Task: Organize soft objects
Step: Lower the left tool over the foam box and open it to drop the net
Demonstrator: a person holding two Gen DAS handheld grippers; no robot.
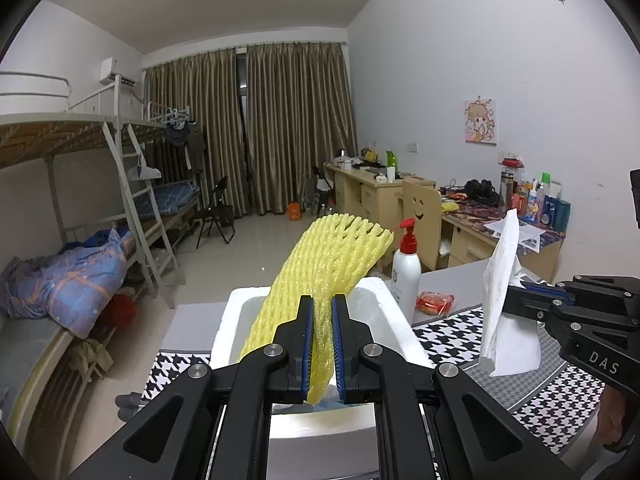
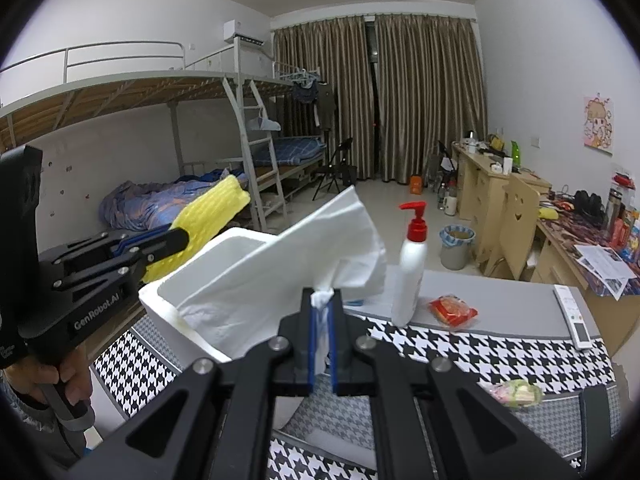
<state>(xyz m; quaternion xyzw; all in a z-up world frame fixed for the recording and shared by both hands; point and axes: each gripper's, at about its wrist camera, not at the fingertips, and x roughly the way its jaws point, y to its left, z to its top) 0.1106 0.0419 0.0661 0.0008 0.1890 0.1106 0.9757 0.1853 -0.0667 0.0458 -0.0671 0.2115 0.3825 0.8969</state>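
Both grippers are clamped on soft things. Our left gripper has its blue-lined fingers pressed together on a yellow foam net sleeve, which rises from the jaws and leans to the right above a white foam box. Our right gripper is closed tight on the bunched end of a white paper tissue, which fans out upward and to the left, in front of the same box in the right wrist view.

From largest to smallest, we see a table with a grey top, partly covered by a black-and-white houndstooth cloth. The open foam box stands on the cloth toward its left end. Just to the right of the box stands a white pump bottle with a red pump head, upright at the far edge of the cloth. A white remote control lies near the table's right edge. A small red packet lies flat on the grey top just right of the bottle. A small pale wrapped item lies on the cloth near the right corner; we cannot tell what it is.

A hand grips the left gripper's handle at the lower left of the right wrist view.
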